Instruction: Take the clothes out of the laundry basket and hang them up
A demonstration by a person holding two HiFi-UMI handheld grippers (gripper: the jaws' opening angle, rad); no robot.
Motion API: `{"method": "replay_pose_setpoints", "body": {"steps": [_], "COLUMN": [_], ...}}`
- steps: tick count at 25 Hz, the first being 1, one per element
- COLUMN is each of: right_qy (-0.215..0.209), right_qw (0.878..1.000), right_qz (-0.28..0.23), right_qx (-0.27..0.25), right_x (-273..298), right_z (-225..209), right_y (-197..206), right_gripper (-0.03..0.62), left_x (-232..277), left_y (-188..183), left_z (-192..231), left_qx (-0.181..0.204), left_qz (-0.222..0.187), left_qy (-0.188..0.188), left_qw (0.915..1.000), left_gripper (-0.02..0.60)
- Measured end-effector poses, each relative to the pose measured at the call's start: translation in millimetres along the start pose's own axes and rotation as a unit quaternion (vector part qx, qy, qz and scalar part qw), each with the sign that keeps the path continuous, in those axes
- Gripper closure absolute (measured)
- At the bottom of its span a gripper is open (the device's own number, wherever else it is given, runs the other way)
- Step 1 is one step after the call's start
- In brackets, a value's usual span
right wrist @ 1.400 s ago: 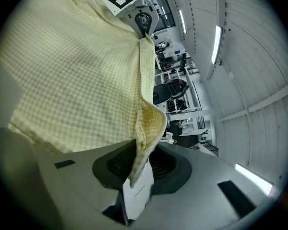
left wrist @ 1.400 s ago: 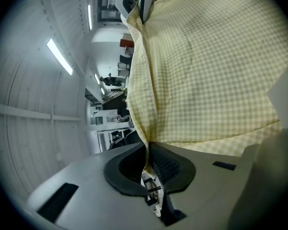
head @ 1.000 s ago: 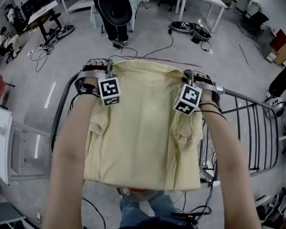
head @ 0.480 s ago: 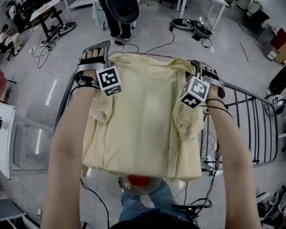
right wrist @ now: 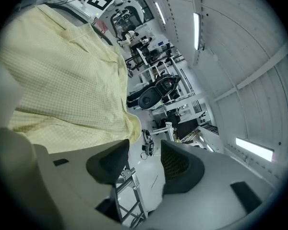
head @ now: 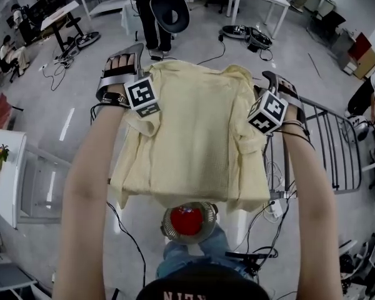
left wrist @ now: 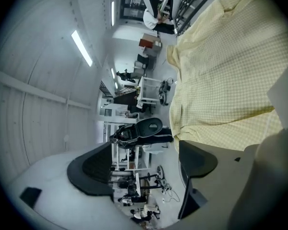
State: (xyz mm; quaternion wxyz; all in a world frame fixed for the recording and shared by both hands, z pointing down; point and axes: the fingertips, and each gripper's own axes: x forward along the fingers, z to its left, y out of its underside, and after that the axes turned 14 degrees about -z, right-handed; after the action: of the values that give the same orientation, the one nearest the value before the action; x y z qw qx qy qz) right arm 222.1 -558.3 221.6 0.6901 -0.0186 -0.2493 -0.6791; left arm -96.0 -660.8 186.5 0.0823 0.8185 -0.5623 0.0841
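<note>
As shirt (head: 194,130) drapes it, rack (head: 329,112) mid-sect. is hidden.

Pale letters across the dark cap (head: 203,290) at the head view's bottom edge: cut off, too partial to read with certainty. Black-and-white square patterns on the left marker cube (head: 142,97) and right marker cube (head: 267,112): no letters, no numbers.

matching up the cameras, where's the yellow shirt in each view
Head view: yellow shirt fills the centre.
Left gripper view: shirt upper right.
Right gripper view: shirt upper left.
Shared landmark: round black object, beyond the shirt's edge in all three.
</note>
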Motion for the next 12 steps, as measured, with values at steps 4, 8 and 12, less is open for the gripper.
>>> {"method": "replay_pose_setpoints", "body": {"steps": [4,8,12], "right_qy": [0.013,0.027,0.04], "right_qw": [1.0,1.0,0.999], "right_qz": [-0.004,-0.01,-0.015], "right_qx": [0.006,0.001,0.002], "right_x": [-39.2,-74.4,-110.6], "right_z": [-2.1,-6.0,-7.8], "right_y": [-15.0,-24.1,-31.1], "right_gripper": [0.402,0.402,0.401], "left_x": [-33.6,-61.9,-89.6], "left_y": [0.6,-2.7,-13.2], "left_z": [9.0,15.5,20.9], "left_qx": [-0.01,-0.026,-0.043], "left_qz": [-0.007,-0.015,-0.031], "left_qy": [-0.014,-0.026,-0.038], "left_qw": [0.9998,0.9992,0.9979], "left_gripper": [0.166,0.164,0.163]}}
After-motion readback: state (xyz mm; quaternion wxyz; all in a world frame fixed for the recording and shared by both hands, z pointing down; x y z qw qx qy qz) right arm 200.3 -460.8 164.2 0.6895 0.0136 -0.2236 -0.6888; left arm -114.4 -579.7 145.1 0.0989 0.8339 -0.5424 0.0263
